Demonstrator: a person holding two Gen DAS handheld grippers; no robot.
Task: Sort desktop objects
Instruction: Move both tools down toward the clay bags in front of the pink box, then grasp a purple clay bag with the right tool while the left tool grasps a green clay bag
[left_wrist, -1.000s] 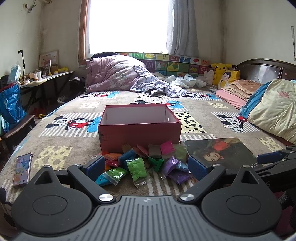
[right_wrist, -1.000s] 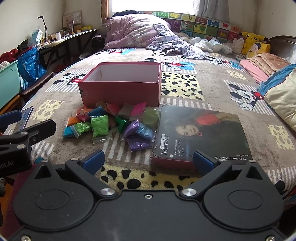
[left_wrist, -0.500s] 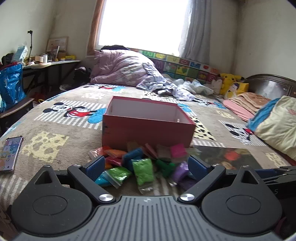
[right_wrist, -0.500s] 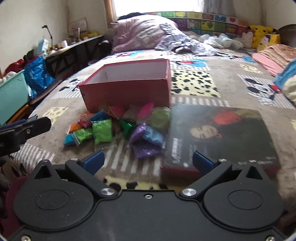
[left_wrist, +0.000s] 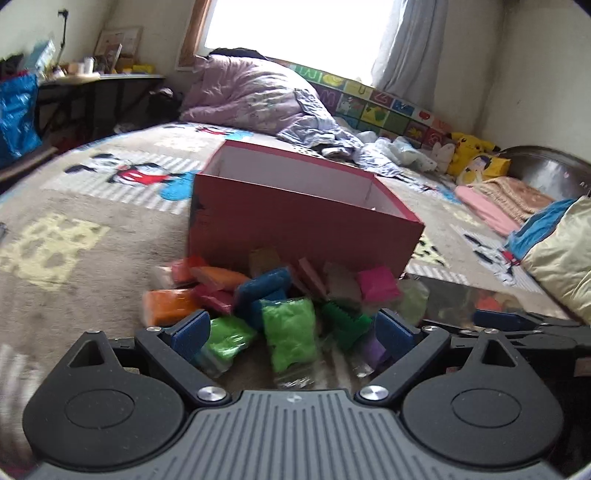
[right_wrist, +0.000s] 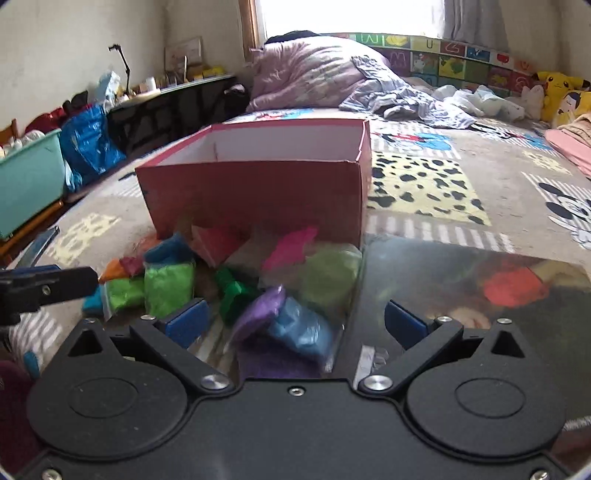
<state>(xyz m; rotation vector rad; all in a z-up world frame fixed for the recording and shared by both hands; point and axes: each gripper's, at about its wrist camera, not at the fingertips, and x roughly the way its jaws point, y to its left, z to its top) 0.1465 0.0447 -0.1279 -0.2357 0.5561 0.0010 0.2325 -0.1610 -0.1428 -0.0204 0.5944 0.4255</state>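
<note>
Where the red box (left_wrist: 303, 225) stands open-topped on the bed (left_wrist: 85, 229), soft clay packets (left_wrist: 290, 334) in clear wrap lie heaped against its near wall: green, orange, blue, pink, purple. Left claw (left_wrist: 288, 328) spread wide, empty, over the green ones. Right claw (right_wrist: 295, 321) likewise spread, empty, over purple and blue. Glossy book (right_wrist: 480, 291) just right.

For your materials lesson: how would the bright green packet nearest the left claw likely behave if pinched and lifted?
The bright green packet looks like soft filling in clear film, so it would probably squash and sag. The glossy film may slip. Lying flat on the bedspread, it should not roll.
</note>
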